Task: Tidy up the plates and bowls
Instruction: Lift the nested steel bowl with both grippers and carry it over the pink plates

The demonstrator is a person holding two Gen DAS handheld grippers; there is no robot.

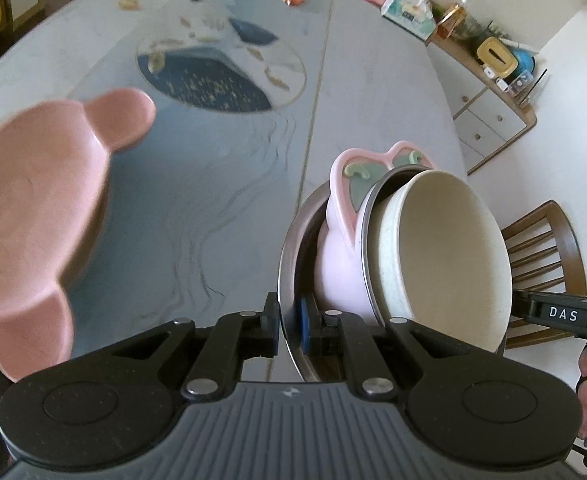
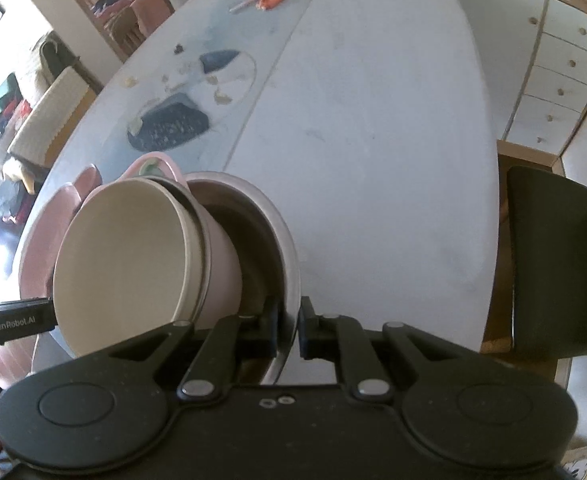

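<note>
A steel bowl [image 1: 287, 256] holds a nested stack: a pink heart-rimmed dish [image 1: 339, 268], a dark-rimmed bowl and a cream bowl [image 1: 441, 252]. My left gripper [image 1: 289, 328] is shut on the steel bowl's near rim. My right gripper [image 2: 289, 328] is shut on the steel bowl's [image 2: 285, 248] opposite rim, with the cream bowl [image 2: 125, 256] tilted inside it. A pink bear-eared plate [image 1: 33, 216] lies at the left on the table; it also shows in the right wrist view [image 2: 53, 216].
The long grey table [image 1: 373, 100] has a round blue-and-white mat [image 1: 221, 68] and small items at the far end. A wooden chair [image 1: 549, 256] and a white drawer cabinet [image 1: 489, 116] stand at the right. A dark chair [image 2: 557, 264] is beside the table.
</note>
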